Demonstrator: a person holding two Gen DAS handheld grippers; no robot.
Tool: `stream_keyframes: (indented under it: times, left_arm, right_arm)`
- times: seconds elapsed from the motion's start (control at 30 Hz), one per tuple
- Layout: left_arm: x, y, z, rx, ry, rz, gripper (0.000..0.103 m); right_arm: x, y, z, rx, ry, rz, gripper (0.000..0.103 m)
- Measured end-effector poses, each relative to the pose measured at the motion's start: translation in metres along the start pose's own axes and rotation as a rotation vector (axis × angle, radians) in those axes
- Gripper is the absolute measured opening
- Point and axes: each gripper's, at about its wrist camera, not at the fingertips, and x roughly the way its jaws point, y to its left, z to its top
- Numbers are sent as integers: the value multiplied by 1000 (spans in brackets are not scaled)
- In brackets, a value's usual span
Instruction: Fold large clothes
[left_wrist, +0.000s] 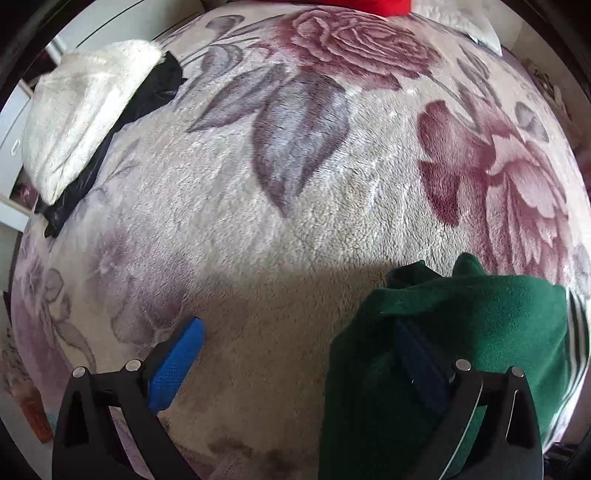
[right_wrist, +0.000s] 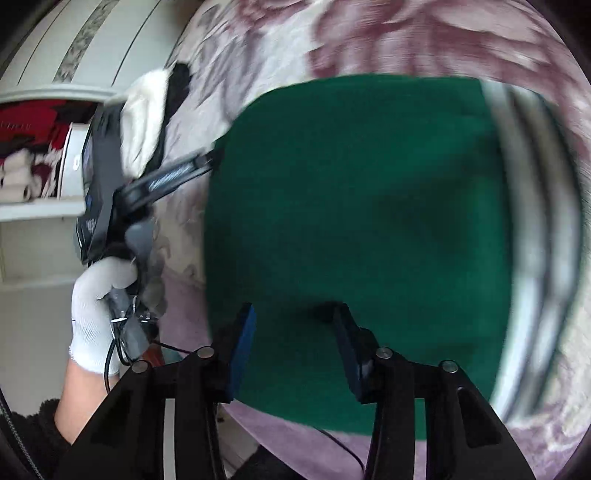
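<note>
The left gripper (left_wrist: 299, 354) had its jaws spread wide, gripping nothing; a corner of the green garment (left_wrist: 480, 332) draped over its right finger. The right gripper (right_wrist: 295, 332) hovered over the same garment, jaws apart and empty. The garment lay on a floral blanket (left_wrist: 258, 206), folded white and black clothes (left_wrist: 81, 122) well beyond the jaws.

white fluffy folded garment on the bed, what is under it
A black garment lies under the white fluffy folded garment, sticking out along its edge on the floral fleece blanket. How far it runs beneath is covered.
</note>
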Motion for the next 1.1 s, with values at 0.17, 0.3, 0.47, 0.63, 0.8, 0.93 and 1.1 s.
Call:
stream_keyframes:
  times: [0.17,0.3,0.47,0.63,0.8,0.93,1.1]
  left_arm:
    - [-28,59,-22,-142,-49,99,103]
    - [-33,104,-58,-277,-13,108,103]
    - [-34,122,-91,-326,30,130,103]
    - [-42,116,-100,-293,45,145,103]
    - [-56,114,-102,-294,26,120,103]
    - [-66,107,-105,-284,18,116,103]
    - [-73,93,-113,-246,18,147,103]
  right_arm:
    - [13,47,35,-61,-39,27,45]
    - [69,56,78,-45,91,-118,36]
    - [118,65,107,20,201,-180,36]
    - [147,82,126,33,226,-203,37]
    - [61,106,87,-87,130,-114,37]
    - [72,76,19,-20,298,-44,36]
    - [159,30,-11,131,361,-114,8]
